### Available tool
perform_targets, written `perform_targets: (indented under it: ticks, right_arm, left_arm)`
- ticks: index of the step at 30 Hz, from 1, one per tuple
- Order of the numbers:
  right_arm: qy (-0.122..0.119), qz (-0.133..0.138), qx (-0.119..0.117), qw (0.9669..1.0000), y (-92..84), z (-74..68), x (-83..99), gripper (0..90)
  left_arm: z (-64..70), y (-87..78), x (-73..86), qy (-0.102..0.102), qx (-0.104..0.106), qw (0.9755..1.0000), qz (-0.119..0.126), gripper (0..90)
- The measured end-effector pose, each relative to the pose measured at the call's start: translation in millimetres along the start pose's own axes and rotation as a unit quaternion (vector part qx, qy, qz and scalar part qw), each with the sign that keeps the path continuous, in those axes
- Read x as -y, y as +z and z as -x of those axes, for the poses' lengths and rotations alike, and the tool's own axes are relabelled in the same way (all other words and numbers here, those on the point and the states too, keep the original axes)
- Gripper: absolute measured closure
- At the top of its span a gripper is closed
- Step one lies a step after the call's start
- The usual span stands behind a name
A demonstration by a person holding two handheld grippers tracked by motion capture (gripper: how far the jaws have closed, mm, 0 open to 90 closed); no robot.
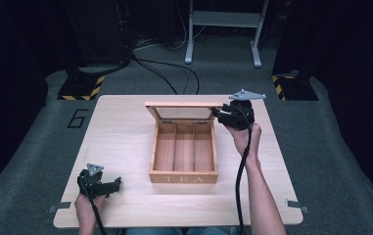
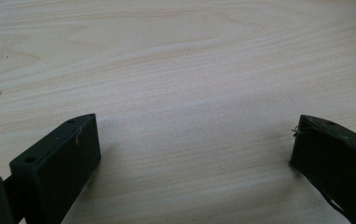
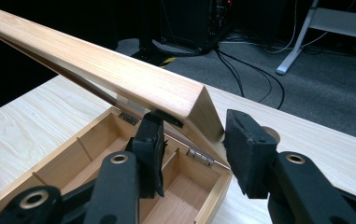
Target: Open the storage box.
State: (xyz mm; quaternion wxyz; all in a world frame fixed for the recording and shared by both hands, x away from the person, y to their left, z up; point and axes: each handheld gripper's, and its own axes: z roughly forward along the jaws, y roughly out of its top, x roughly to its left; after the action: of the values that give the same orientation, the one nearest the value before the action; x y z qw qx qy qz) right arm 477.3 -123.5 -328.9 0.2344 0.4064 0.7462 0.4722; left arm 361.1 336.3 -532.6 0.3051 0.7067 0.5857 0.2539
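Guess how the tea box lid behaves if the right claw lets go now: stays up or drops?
The lid is hinged at the back and looks roughly upright, so it may stay. Rigid wood frame, no flex likely. The right claw straddles its corner, jaws apart; a nudge forward could slam it shut.

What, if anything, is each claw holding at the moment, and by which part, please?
The right claw straddles the right corner of the tea box's raised lid, jaws open around it, no firm clamp visible. The left claw is open over the table, holding nothing.
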Motion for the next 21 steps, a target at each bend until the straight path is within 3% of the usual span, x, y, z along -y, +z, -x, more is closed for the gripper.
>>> perform_targets:
  ticks: [21]
  right_arm:
    - [-0.001,0.0,0.0,1.0,-0.2,0.0,0.3,58.1]
  left_arm:
    - [0.1,0.0,0.0,-0.001,0.0,1.0,0.0,1.0]
